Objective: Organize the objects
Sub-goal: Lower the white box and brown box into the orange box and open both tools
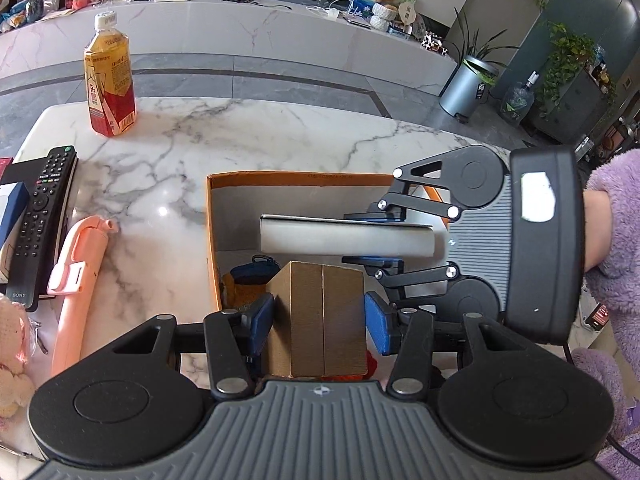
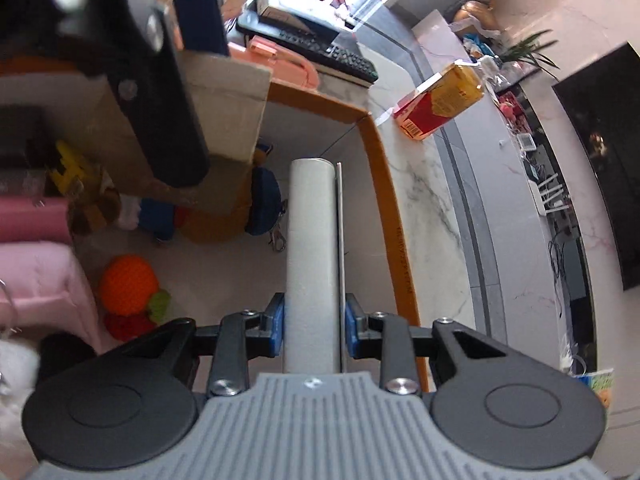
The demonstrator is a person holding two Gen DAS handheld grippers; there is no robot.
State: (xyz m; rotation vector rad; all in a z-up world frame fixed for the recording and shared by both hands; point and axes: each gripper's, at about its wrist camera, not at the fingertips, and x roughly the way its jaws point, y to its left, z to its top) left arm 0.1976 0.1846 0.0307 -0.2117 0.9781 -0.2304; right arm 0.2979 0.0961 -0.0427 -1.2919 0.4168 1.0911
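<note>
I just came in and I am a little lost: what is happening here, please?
A person is packing things into an orange box on a marble table. The left gripper holds a small cardboard box over it; the right gripper is shut on a white book there too. A tea bottle, remote and pink holder wait outside.

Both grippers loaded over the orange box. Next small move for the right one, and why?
Probably lower the right gripper a little and then open it. It is shut on the white book, which hangs above bare floor inside the orange box, beside the blue pouch. The left gripper holds the cardboard box nearby, so keep to the free side.
</note>
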